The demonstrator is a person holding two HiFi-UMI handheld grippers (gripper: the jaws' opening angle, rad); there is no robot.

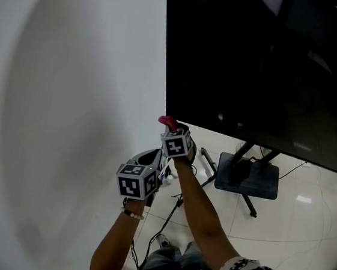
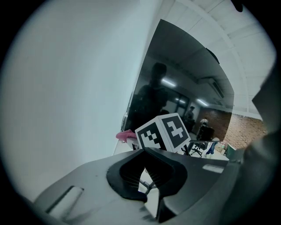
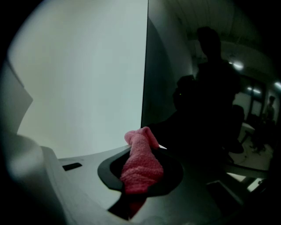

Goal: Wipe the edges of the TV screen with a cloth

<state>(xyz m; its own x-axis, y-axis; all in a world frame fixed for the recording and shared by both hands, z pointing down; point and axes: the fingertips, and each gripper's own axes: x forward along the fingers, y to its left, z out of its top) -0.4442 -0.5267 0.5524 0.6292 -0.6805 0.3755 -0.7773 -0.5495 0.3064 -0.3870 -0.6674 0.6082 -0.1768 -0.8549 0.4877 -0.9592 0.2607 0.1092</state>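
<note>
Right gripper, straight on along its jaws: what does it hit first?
The pink cloth clamped in the right gripper leads. It would meet the TV screen first, at its left edge near the bottom corner. Depth is unclear; it may already touch.

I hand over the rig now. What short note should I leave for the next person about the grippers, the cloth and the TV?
Right gripper: shut on the pink cloth. The cloth tip is at the lower left corner of the TV; contact is not certain.
Left gripper: jaws together, empty, beside the right one and nearer the person.
Done: the cloth is gripped and at the corner. Which edges are already wiped cannot be told.
Left: probably run the cloth along the edges, starting from this corner.
</note>
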